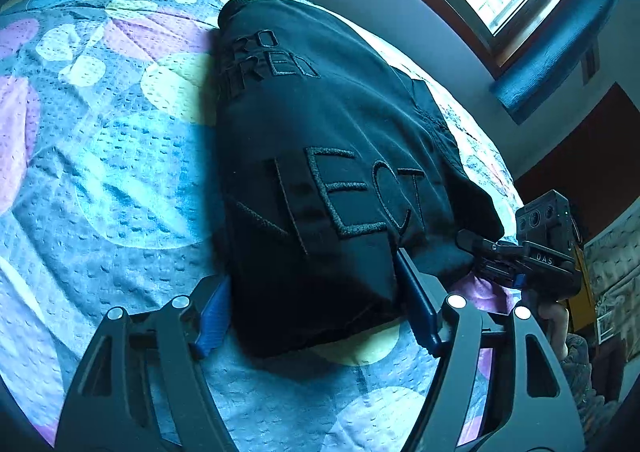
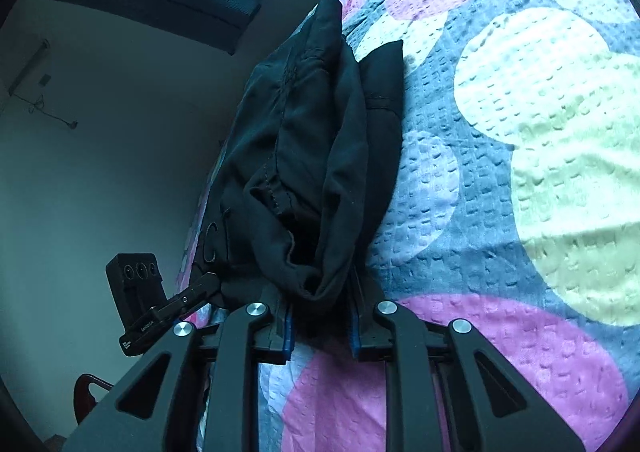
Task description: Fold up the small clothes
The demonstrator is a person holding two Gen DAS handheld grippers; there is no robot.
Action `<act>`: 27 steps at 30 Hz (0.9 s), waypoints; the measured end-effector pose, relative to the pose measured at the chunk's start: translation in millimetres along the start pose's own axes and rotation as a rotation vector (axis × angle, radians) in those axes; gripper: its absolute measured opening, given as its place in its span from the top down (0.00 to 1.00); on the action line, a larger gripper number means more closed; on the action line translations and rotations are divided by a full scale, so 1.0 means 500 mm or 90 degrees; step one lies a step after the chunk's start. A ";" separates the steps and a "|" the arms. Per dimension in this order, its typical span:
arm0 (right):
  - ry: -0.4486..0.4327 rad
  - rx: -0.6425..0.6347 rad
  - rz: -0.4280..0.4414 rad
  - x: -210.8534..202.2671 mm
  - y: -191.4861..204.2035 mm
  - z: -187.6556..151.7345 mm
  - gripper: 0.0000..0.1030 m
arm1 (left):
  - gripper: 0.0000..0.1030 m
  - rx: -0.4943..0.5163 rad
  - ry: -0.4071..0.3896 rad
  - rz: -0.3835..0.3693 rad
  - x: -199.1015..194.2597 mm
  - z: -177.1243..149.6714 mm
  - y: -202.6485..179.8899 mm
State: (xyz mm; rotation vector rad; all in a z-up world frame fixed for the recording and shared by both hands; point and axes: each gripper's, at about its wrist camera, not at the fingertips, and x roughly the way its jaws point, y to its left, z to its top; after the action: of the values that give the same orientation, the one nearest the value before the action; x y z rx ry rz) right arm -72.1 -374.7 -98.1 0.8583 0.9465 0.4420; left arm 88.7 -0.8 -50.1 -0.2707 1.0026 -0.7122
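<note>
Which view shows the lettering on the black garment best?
The left wrist view: the black garment lies face-on, with raised letters "ECT" readable. The right wrist view shows it edge-on as bunched folds, with only one or two letters visible.

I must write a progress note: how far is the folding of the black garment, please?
Done: the black garment already lies on the patterned bedspread as a compact doubled bundle, with embroidered letters on top. In hand: the left gripper is open around its near edge, and the right gripper has bunched fabric between its fingers at another edge. Left: probably a last fold or smoothing, then letting go.
</note>
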 end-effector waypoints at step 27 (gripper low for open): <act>-0.031 0.030 0.018 -0.060 -0.033 -0.045 0.80 | 0.29 0.022 -0.005 0.053 -0.025 -0.040 -0.013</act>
State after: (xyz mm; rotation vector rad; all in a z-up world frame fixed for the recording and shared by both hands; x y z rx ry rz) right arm -107.3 -394.6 -102.2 0.9216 0.9035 0.4219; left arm 64.6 4.8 -48.9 -0.2000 0.9869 -0.6512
